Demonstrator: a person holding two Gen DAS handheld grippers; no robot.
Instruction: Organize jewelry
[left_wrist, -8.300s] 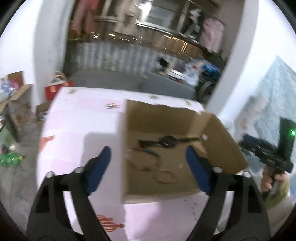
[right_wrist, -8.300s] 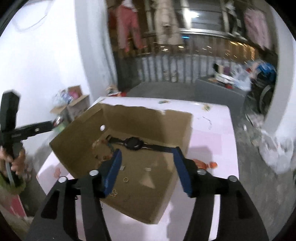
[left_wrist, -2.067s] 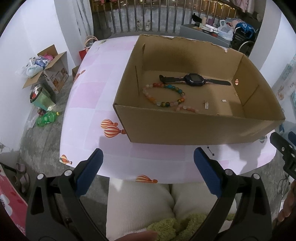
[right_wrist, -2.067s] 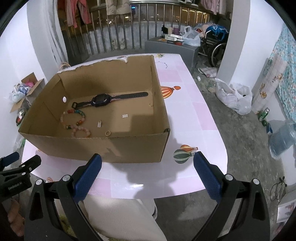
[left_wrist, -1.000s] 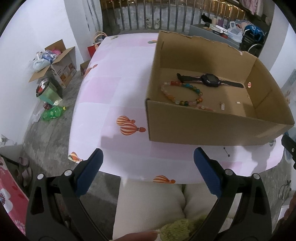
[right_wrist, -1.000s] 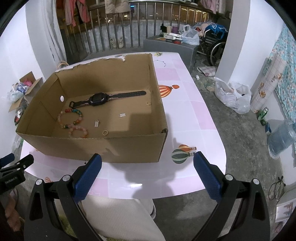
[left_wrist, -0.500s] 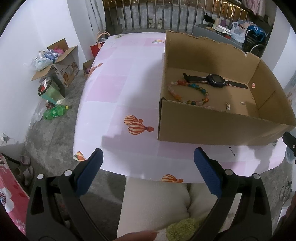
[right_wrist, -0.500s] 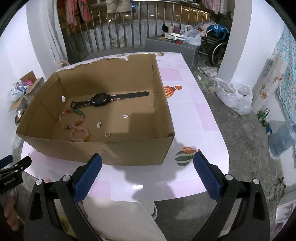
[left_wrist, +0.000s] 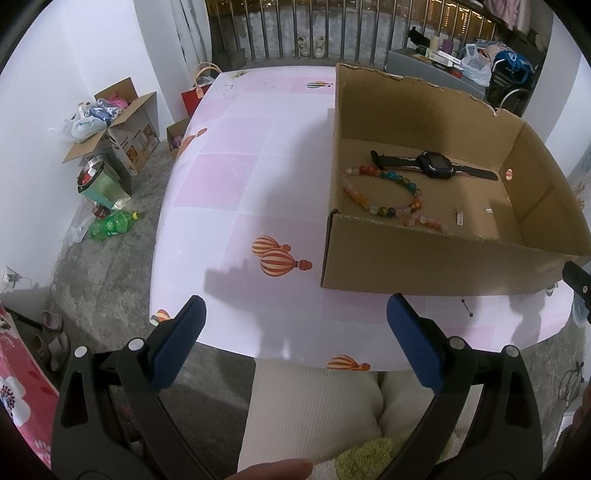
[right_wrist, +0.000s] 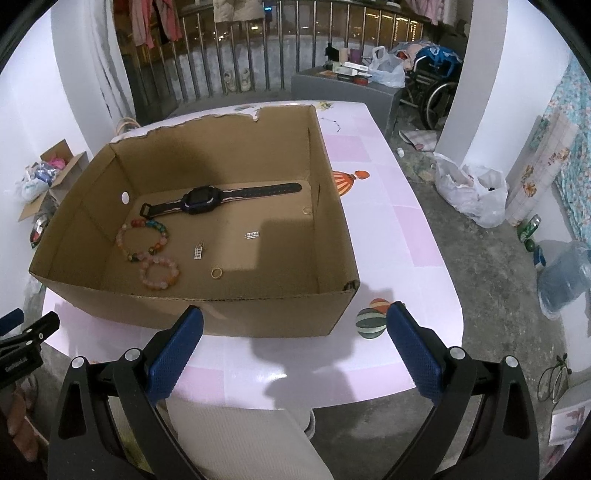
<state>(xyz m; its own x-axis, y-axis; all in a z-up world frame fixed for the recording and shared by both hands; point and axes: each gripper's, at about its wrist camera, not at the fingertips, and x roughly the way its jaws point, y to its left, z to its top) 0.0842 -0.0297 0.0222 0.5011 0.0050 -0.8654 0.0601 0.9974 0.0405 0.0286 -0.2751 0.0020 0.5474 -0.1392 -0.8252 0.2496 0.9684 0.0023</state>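
An open cardboard box stands on the pink table. Inside lie a dark watch, a multicoloured bead bracelet, a pink bead bracelet, a gold ring, a second ring and two small silver pieces. My left gripper is open and empty, held off the table's near edge, left of the box. My right gripper is open and empty, just in front of the box's near wall.
The pink table has balloon prints and a rounded near edge. The person's lap is below. On the floor are cardboard boxes and a green bottle at left, bags and a water jug at right.
My left gripper has swung left, so the box sits further right in its view. My right gripper has held almost still. Both stay open and empty.
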